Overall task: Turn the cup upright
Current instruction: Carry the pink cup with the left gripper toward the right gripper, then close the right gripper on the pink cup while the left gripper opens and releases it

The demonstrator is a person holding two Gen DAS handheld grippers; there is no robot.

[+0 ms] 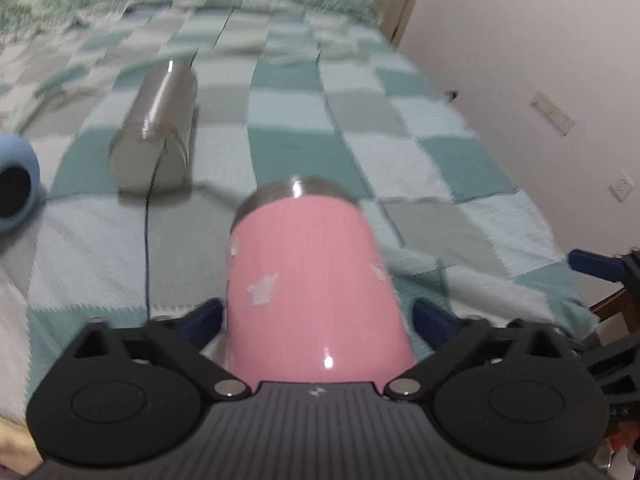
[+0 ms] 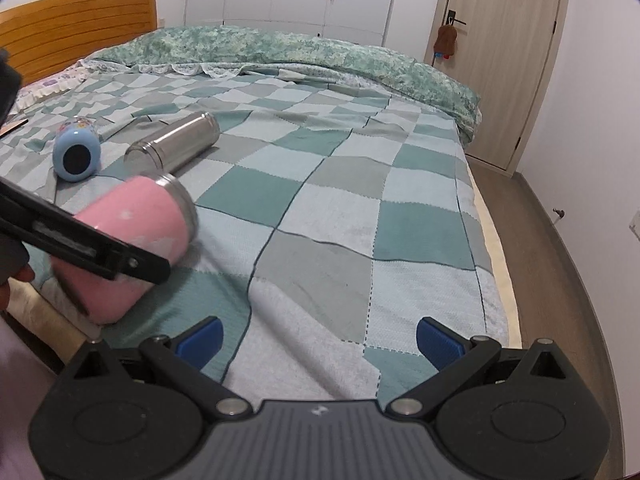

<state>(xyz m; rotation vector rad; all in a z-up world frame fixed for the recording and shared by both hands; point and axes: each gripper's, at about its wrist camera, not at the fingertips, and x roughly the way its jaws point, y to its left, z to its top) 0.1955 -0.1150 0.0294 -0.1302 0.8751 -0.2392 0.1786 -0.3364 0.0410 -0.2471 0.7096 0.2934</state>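
A pink cup (image 1: 308, 280) with a steel end sits between the blue pads of my left gripper (image 1: 318, 316), which is shut on it. The cup is lifted and tilted, steel end pointing away over the checked bed cover. In the right wrist view the pink cup (image 2: 136, 216) hangs at the left in the left gripper's black fingers (image 2: 120, 258), clear of the bed. My right gripper (image 2: 318, 338) is open and empty above the cover near the bed's front edge.
A steel flask (image 1: 158, 128) lies on its side on the checked bed cover (image 2: 340, 208), and it also shows in the right wrist view (image 2: 176, 142). A light blue cup (image 2: 76, 152) lies on its side left of it. A wall and door (image 2: 500, 60) stand at the right.
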